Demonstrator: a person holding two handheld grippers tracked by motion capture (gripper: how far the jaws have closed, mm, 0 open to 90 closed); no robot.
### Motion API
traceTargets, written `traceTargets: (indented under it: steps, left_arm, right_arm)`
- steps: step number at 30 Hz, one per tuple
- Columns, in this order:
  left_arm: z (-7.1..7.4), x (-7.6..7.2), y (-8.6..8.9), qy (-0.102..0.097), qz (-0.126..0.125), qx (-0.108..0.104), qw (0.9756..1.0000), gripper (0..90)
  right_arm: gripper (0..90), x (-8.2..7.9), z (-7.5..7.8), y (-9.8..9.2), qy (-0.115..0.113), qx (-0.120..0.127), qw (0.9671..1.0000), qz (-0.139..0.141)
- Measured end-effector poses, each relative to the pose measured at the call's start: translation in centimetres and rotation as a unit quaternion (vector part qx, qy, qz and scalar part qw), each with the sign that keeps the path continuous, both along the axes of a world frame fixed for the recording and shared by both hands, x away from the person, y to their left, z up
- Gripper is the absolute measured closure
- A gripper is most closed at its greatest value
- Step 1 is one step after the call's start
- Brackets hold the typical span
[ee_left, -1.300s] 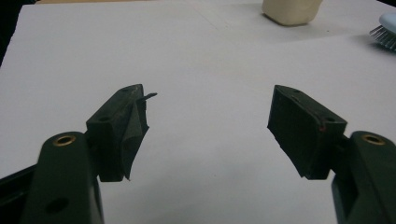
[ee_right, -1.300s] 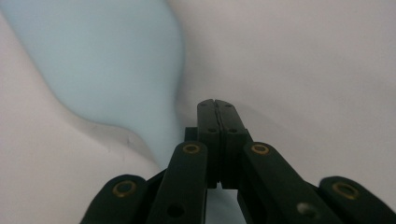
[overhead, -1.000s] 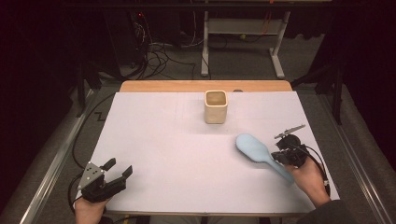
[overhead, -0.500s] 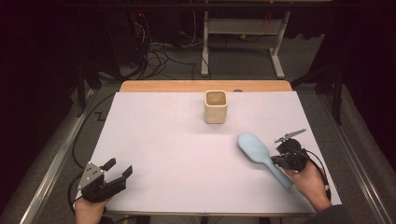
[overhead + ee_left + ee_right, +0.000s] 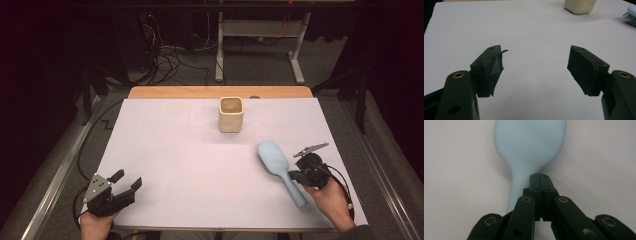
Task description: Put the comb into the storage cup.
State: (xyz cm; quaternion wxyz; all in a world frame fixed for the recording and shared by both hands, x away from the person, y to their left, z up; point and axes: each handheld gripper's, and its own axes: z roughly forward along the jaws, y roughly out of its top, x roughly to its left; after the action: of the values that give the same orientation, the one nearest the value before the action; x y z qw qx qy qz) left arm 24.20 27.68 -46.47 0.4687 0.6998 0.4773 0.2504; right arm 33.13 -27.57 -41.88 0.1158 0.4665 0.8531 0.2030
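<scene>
Jaws: right pair closed flat together beside a hairbrush handle, left pair standing well apart with nothing between.

Right gripper (image 5: 303, 175), seen in the high view near the right front of the white table cover (image 5: 175, 155), sits just beside the handle of the light blue hairbrush (image 5: 278, 167); its own view shows the pads pressed against each other, the handle (image 5: 517, 187) running under and to their left, not clamped. Brush lies flat, back up, head toward the table's middle, bristles visible at its edge from the left gripper view. Left gripper (image 5: 126, 186) rests at the left front corner. A cream square cup (image 5: 231, 114) stands upright toward the far edge, well apart from the brush.
</scene>
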Motion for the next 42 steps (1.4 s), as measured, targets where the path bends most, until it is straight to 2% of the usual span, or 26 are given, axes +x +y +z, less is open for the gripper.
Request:
traceTargets:
  steps: [7, 9, 11, 13, 16, 18, 24, 35, 42]
  left_arm:
    - [0.0, 0.0, 0.0, 0.0, 0.0, 0.0, 1.0, 28.9]
    - [0.0, 0.0, 0.0, 0.0, 0.001, 0.0, 1.0, 28.9]
    - [0.0, 0.0, 0.0, 0.0, 0.002, -0.001, 1.0, 28.9]
    - [0.0, 0.0, 0.0, 0.0, 0.002, -0.001, 1.0, 28.9]
    - [0.0, 0.0, 0.0, 0.0, 0.002, -0.001, 1.0, 28.9]
    - [0.0, 0.0, 0.0, 0.0, 0.002, -0.001, 1.0, 28.9]
    - [0.0, -0.1, 0.0, -0.001, 0.001, 0.0, 1.0, 28.9]
    - [0.0, -0.1, 0.1, -0.002, 0.0, -0.001, 1.0, 28.9]
    - [0.1, -0.1, 0.0, -0.004, -0.001, -0.002, 1.0, 28.9]
  right_arm:
    - [87.8, -0.2, 0.1, -0.2, -0.006, 0.008, 0.9999, -0.004]
    - [81.3, -0.2, 0.3, -0.4, -0.008, 0.017, 0.9997, -0.013]
    - [79.6, -0.2, 0.4, -0.4, -0.009, 0.023, 0.9996, -0.015]
    - [71.5, -0.3, 0.6, -0.4, -0.007, 0.036, 0.9992, -0.017]
    - [67.2, -0.4, 0.7, -0.2, -0.005, 0.04, 0.999, -0.017]
    - [60.1, -0.5, 0.6, 0.2, -0.005, 0.034, 0.9993, -0.014]
    - [54.1, -0.3, 0.0, 1.0, 0.008, 0.017, 0.9997, -0.013]
    - [53.6, 0.1, -1.1, 2.5, 0.018, -0.022, 0.9996, -0.006]
    - [57.4, 0.2, -1.5, 2.7, 0.025, -0.027, 0.9993, -0.009]
